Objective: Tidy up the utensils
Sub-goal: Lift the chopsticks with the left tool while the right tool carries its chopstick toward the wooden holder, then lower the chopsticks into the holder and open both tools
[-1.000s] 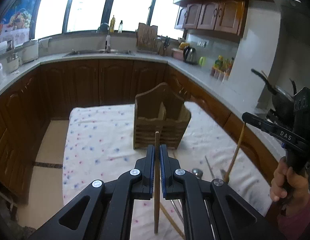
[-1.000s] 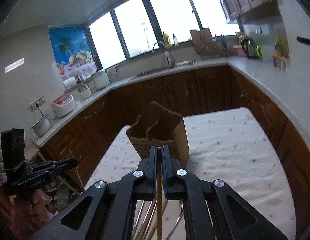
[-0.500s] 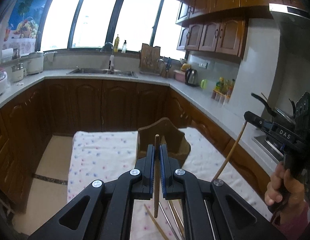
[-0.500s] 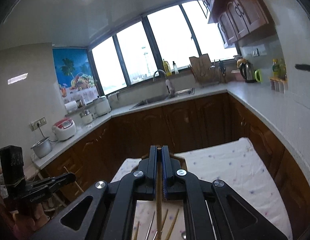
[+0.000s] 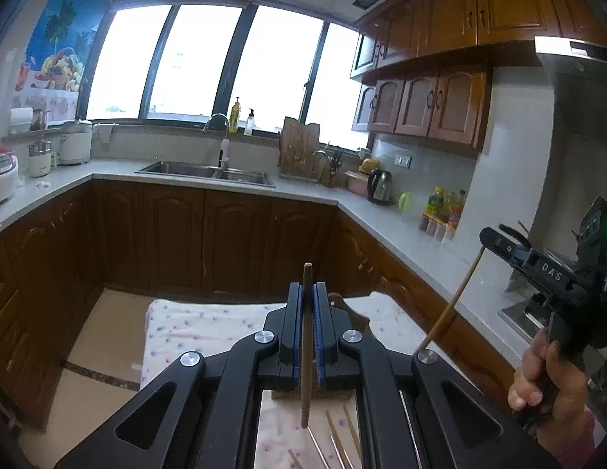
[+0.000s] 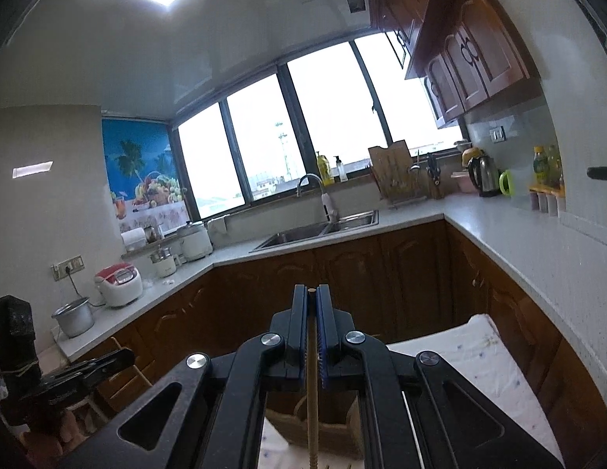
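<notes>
My left gripper (image 5: 307, 293) is shut on a dark brown wooden chopstick (image 5: 306, 351) held upright above the table. My right gripper (image 6: 311, 297) is shut on a light bamboo chopstick (image 6: 313, 402); it also shows in the left wrist view (image 5: 454, 305), slanting down from the right gripper (image 5: 487, 240). The wooden utensil caddy (image 6: 323, 426) sits on the table below and is mostly hidden behind the fingers; a bit of it shows in the left wrist view (image 5: 344, 305). Several loose chopsticks (image 5: 334, 441) lie on the floral tablecloth (image 5: 194, 328).
The table stands in a U-shaped kitchen with brown cabinets (image 5: 233, 234), a sink (image 5: 209, 170) under the windows, a kettle (image 5: 379, 185) and bottles (image 5: 444, 203) on the right counter, and rice cookers (image 6: 119, 283) on the left counter.
Both grippers have risen and tilted upward with their chopsticks. The caddy and table have dropped toward the bottom of both views.
</notes>
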The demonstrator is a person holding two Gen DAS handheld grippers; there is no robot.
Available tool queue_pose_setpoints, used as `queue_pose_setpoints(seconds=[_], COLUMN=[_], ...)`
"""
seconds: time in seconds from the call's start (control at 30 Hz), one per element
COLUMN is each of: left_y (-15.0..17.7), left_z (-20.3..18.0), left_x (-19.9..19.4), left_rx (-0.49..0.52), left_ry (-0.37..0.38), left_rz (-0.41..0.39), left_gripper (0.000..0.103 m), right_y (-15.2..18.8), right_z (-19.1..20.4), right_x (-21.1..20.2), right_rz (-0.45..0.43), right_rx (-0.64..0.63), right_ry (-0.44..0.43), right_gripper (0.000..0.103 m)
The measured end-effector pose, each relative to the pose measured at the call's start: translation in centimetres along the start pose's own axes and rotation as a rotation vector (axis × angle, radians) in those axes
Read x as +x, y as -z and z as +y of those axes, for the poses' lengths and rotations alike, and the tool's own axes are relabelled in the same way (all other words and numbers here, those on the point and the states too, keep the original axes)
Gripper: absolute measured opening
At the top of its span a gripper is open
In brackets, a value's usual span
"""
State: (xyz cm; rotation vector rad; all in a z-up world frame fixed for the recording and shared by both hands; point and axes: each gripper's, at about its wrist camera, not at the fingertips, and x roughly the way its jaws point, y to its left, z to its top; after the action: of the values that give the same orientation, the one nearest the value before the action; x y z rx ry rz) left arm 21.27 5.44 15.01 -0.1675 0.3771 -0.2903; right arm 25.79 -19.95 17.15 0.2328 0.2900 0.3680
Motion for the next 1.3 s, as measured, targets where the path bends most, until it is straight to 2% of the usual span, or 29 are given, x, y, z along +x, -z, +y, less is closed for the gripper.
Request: queue_pose_setpoints(seconds=[0.5, 0.8, 1.07, 1.3], left_y=[0.3, 3.7, 9.2, 10.4], left_z=[2.1, 3.4, 4.7, 4.3], left_x=[3.8, 9.4, 16.2, 19.8], left_rx=[-0.071, -0.142, -0.252, -0.264], left_ry=[0.001, -0.028, -0.076, -0.071], left_rz=[-0.136, -0.196, -0.137, -0.057], left_gripper=[0.004, 0.004, 0.004, 0.004], right_y=[-1.9, 1.2, 5.7, 7.5], right_z=[-1.0, -2.6, -4.7, -5.4], right_x=[3.8, 8.2, 10.8, 10.7], right_rz=[-0.077, -0.064, -0.033, -0.034], right_rx=[0.007, 0.023, 0.103, 0.117], right_ry=[0.039, 0.088, 0.100, 0.125], right_gripper=[0.004, 0.004, 0.004, 0.005])
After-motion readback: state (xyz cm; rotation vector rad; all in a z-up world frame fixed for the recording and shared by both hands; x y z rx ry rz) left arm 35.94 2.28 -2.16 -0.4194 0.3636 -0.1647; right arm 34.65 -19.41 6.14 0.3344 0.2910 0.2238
